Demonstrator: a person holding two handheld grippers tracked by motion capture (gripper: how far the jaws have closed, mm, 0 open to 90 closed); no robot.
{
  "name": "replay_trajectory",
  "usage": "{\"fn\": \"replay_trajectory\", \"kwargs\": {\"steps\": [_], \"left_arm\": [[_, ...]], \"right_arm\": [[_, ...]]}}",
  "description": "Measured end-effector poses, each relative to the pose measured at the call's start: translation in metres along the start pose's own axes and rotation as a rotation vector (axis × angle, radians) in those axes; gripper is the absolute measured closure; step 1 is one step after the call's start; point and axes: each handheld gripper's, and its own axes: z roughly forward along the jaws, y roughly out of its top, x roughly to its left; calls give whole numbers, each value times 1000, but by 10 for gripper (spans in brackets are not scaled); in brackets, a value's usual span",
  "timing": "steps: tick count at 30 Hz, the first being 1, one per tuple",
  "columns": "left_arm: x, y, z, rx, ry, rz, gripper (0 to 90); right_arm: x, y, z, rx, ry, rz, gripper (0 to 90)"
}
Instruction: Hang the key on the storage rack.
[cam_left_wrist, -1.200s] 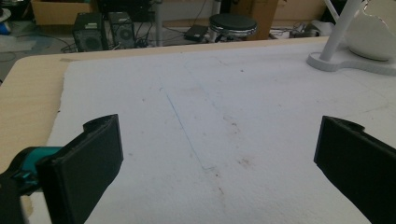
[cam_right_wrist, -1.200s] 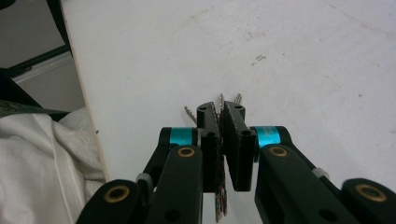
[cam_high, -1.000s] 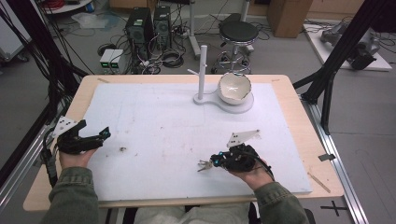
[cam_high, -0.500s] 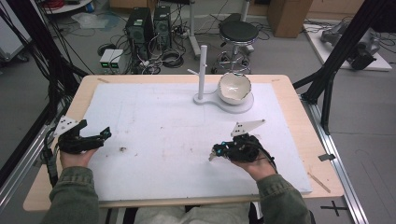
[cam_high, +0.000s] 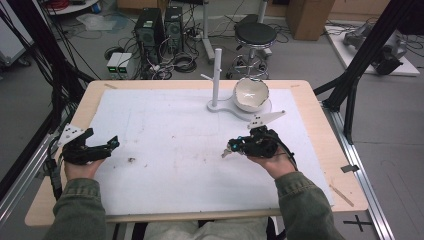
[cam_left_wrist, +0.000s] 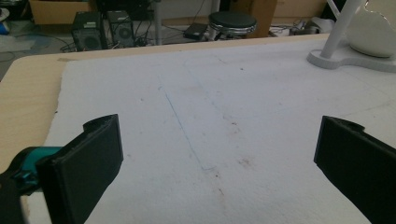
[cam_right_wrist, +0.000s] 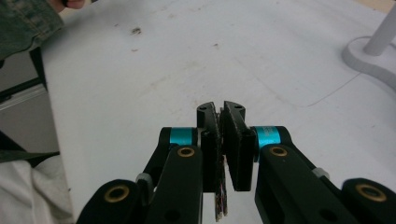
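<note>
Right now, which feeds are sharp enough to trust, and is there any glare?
High view: evenly lit and soft, no glare on the white mat. Left gripper view: mat crisp, near jaws slightly blurred. Right gripper view: right claw sharp, the mat behind it soft.

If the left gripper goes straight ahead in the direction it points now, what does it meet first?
Probably nothing close: the left gripper, jaws open, points over bare white mat. The white stand and bowl sit off to the side of that line, though depth is uncertain.
</note>
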Motion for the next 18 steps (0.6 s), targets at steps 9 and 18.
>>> {"fn": "replay_trajectory", "kwargs": {"steps": [9, 18], "left_arm": [[0, 0, 0, -6, -1, -8, 17], [0, 0, 1, -7, -3, -9, 17]], "right_arm": [[-15, 5, 5, -32, -17, 38, 852], [-23, 23, 2, -36, -36, 53, 852]]}}
